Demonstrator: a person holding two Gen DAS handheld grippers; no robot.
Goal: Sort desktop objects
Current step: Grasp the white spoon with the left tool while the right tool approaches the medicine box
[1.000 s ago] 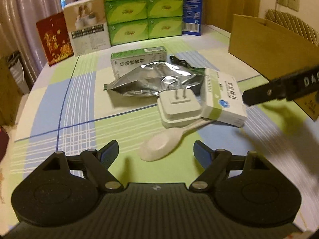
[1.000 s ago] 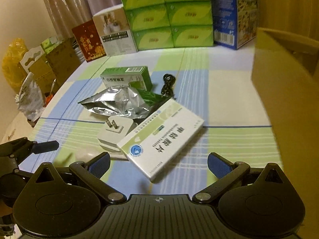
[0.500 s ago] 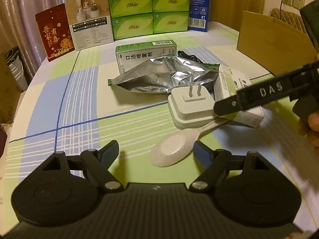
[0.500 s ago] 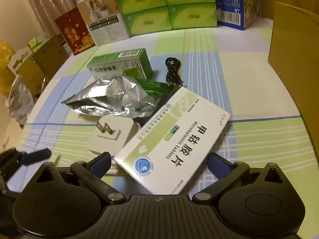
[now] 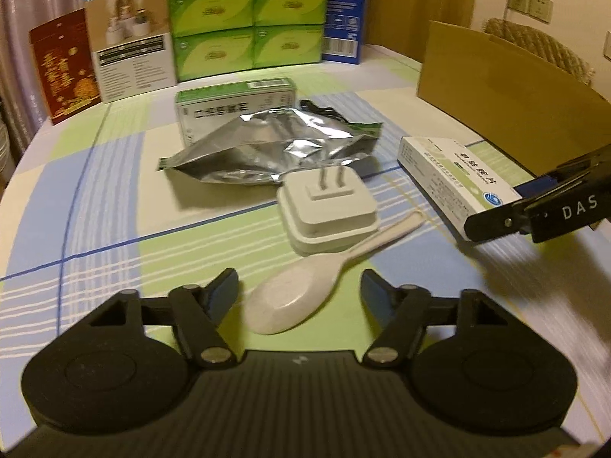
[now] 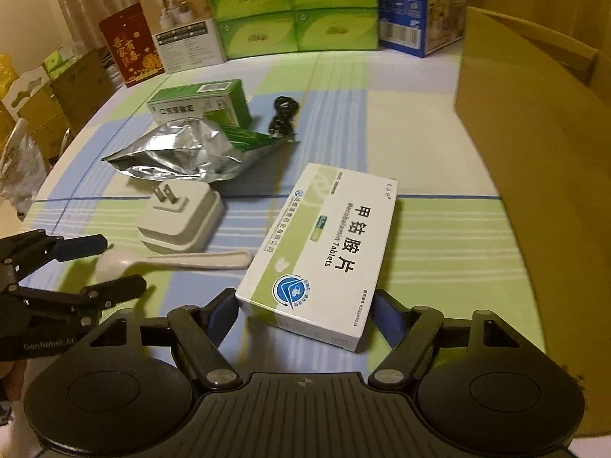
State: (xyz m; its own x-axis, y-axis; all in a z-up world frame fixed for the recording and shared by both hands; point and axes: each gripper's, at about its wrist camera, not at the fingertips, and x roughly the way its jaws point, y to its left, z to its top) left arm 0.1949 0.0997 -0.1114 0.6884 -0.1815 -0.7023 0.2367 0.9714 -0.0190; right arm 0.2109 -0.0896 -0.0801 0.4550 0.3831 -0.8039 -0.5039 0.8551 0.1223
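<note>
A white spoon lies on the checked tablecloth, its bowl between the fingers of my left gripper. Those jaws are closing, with gaps still on both sides of the bowl. In the right wrist view the spoon lies in front of a white charger plug. My right gripper straddles the near end of a white and green tablet box. Its jaws are closing and stand very close to the box's sides. A foil pouch, a green carton and a black cable lie farther back.
An open cardboard box stands along the right side of the table. Green tissue packs, a blue carton, a white box and a red card line the back. Cartons and bags stand past the table's left edge.
The right gripper has come down around the tablet box, which now lies clear of the charger plug. Both pairs of jaws have narrowed. The spoon bowl now sits between the left fingers.
</note>
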